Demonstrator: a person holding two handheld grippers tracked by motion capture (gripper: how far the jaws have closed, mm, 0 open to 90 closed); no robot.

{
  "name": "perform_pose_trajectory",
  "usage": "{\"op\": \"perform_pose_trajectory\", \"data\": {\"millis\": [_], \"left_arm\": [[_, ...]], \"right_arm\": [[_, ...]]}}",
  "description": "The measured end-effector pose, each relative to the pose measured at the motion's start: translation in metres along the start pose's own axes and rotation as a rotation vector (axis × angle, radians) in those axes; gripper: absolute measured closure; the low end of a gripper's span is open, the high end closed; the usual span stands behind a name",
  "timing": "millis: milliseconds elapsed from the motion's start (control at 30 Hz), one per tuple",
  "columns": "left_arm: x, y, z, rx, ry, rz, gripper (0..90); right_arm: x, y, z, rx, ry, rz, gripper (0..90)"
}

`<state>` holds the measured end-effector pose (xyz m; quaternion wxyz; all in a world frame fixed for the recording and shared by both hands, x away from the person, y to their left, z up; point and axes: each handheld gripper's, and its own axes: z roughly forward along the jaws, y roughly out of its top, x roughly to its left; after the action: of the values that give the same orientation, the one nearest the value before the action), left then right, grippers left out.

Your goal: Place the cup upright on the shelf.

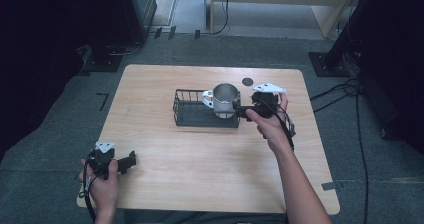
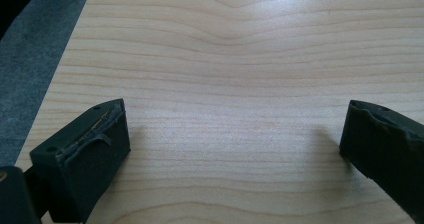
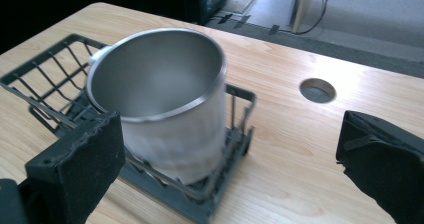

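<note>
Upright, steel mug (image 1: 225,100) in black wire basket (image 1: 187,114), right tongs (image 1: 243,111) released beside it, left tongs (image 1: 131,161) released.

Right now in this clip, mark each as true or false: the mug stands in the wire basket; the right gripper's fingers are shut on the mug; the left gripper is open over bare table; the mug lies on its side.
1. The mug stands in the wire basket: true.
2. The right gripper is shut on the mug: false, its fingers are apart.
3. The left gripper is open over bare table: true.
4. The mug lies on its side: false, it stands roughly upright, mouth up.
</note>
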<state>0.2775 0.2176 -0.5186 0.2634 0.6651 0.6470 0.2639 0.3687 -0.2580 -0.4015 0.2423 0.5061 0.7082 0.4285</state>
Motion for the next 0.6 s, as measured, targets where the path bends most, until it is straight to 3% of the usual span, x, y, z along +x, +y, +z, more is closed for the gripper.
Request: {"op": "perform_pose_trajectory", "data": {"millis": [600], "left_arm": [[0.000, 0.000, 0.000, -0.001, 0.000, 0.000, 0.0]], "right_arm": [[-0.035, -0.046, -0.039, 0.009, -0.066, 0.042, 0.0]]}}
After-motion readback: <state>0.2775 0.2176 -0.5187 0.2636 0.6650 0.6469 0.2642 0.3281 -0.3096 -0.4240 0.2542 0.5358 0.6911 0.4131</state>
